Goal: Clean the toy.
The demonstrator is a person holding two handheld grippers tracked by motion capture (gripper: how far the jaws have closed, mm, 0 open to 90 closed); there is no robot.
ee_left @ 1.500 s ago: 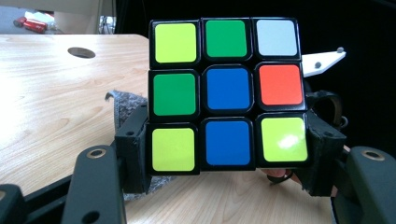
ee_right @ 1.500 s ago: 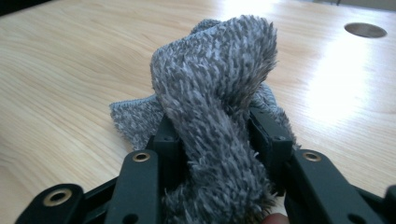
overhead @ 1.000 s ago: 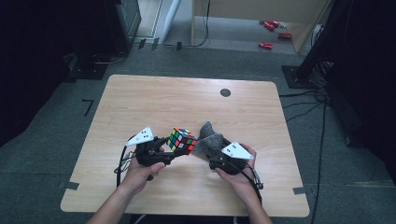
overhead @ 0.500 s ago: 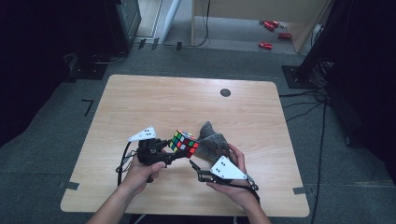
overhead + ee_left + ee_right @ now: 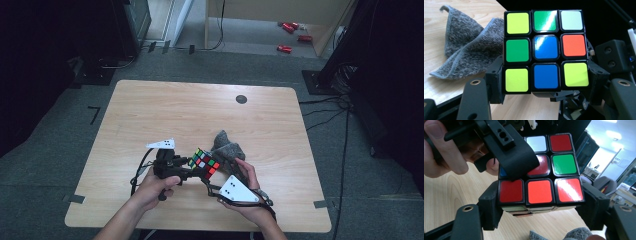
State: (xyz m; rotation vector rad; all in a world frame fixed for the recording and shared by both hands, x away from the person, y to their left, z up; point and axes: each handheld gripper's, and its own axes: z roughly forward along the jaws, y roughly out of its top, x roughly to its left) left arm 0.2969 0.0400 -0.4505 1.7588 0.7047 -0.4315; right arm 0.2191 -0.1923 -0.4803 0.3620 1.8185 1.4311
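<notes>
Pale wooden table [image 5: 150, 115] on grey carpet, with a multicoloured puzzle cube of glossy plastic tiles [image 5: 205, 163] held up between two hand-held grippers

The cube hangs just above the table near its front edge, beside a crumpled grey terry cloth [image 5: 226, 145]. The left gripper [image 5: 186, 172] has its black jaws clamped flat on two opposite faces of the cube [image 5: 545, 51], carrying it. The right gripper [image 5: 207, 184] comes in from below; its jaws have just been closing and now bracket the lowest layer of the cube [image 5: 541, 172], seemingly pressing on its sides. The cube looks light and rigid, but its tiles are slick and its layers can twist, so it is best gripped square on flat faces, one layer per gripper, never on the corners
</notes>
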